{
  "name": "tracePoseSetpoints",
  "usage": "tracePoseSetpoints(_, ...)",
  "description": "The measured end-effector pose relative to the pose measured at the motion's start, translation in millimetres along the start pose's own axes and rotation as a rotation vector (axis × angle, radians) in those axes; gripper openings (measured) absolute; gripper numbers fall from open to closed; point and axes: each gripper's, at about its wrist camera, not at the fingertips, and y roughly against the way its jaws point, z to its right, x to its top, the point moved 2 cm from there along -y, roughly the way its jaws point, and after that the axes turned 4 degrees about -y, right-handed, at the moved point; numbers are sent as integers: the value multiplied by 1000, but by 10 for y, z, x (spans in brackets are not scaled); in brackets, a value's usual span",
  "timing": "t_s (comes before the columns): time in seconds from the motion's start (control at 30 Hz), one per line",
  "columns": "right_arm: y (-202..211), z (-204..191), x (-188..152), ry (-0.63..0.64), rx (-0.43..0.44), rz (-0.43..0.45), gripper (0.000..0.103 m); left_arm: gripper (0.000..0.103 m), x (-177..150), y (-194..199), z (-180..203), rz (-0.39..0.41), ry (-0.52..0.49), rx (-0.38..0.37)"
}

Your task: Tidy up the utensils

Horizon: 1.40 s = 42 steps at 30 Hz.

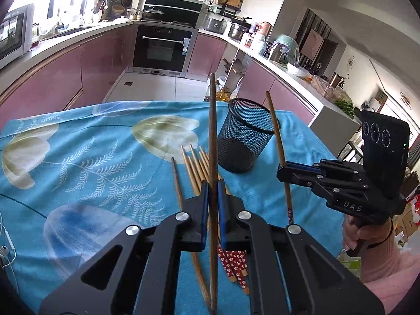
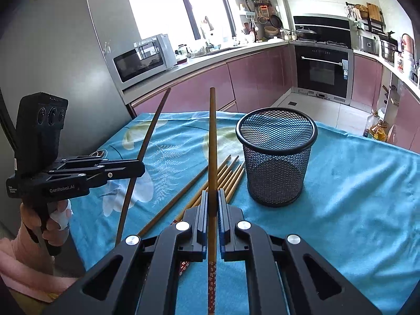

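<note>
My left gripper [image 1: 213,187] is shut on a dark brown chopstick [image 1: 213,141] that stands upright above the blue cloth; it also shows at the left of the right wrist view [image 2: 140,169]. My right gripper [image 2: 212,197] is shut on a lighter chopstick [image 2: 212,141] with a red flowered end, also held upright; it shows in the left wrist view [image 1: 284,172]. An empty black mesh cup [image 1: 245,135] [image 2: 275,155] stands upright on the cloth beyond both grippers. Several more chopsticks [image 1: 195,169] [image 2: 228,176] lie on the cloth under the grippers.
The table wears a blue floral cloth [image 1: 92,157] [image 2: 354,197]. A white earphone cable [image 1: 6,239] lies at its left edge. Pink kitchen cabinets, an oven [image 1: 160,47] and a crowded counter [image 1: 302,71] lie beyond the table's far edge.
</note>
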Motion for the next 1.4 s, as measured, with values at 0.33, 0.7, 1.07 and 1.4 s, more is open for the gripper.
tracePoseSetpoints(0.33,-128,1,-42,-9,19,-39,6,7,5,-42,65,-23,14,-19)
tracePoseSetpoints(0.7,-567,20,-200,-23,-14,-138,7,8,-285,-487,-110,-108,44,52)
tracePoseSetpoints(1.07,-605,-14,-255,-17,-42,-128,9,8,-377,-581,-152,-95,51,102)
tracePoseSetpoints(1.4,-425,-36,-269,5,-66,-61,46,52,-403,-408,-114,-21,25,176)
